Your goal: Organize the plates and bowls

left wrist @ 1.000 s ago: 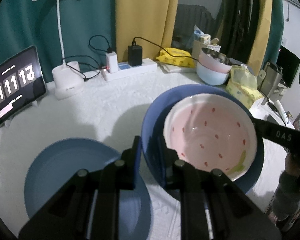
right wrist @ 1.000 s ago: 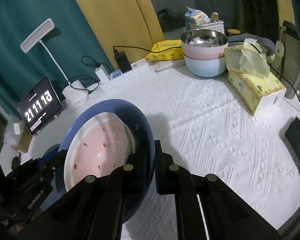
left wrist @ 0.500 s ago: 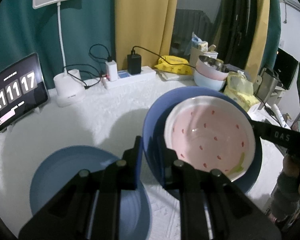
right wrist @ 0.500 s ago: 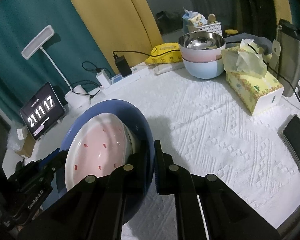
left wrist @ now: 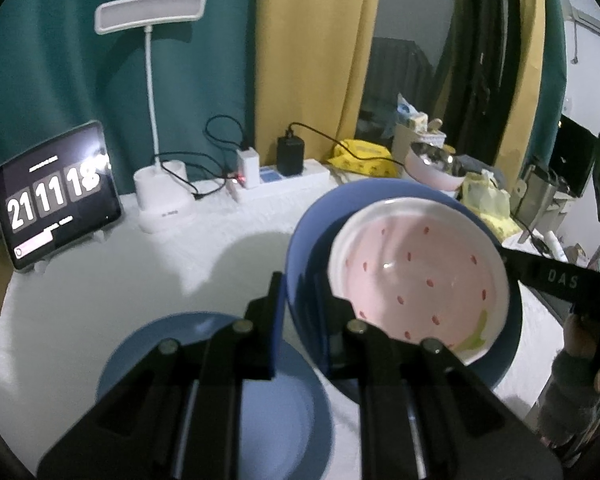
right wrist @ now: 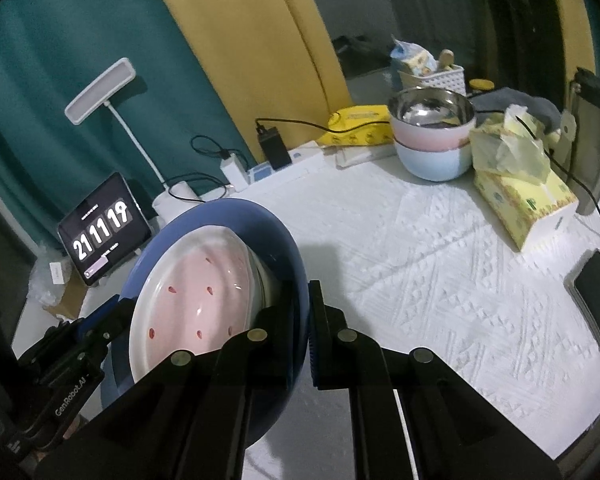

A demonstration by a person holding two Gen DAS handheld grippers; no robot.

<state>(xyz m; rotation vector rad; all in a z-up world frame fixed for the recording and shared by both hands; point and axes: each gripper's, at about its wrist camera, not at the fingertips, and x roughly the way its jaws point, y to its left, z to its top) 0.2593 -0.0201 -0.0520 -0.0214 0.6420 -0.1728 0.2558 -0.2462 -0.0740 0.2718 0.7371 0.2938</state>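
From the left wrist, the left gripper (left wrist: 300,304) is clamping the near rim of the blue plate (left wrist: 308,240), which is carrying the pink bowl (left wrist: 416,280) above the table (left wrist: 160,264); another blue plate (left wrist: 284,412) is lying below, near the table's front edge.

From the right wrist, the right gripper (right wrist: 302,320) is pinching the same plate's opposite rim.

Ahead of your right tool (right wrist: 303,320) the white-covered desk (right wrist: 420,280) lies open through the middle. Along the far edge, the stacked bowls (right wrist: 434,144), tissue box (right wrist: 524,204) and power strip (right wrist: 284,168) block the way. Under your left tool (left wrist: 296,312) a blue plate (left wrist: 216,384) lies on the desk, with the lamp base (left wrist: 164,196) and tablet clock (left wrist: 56,196) behind it.
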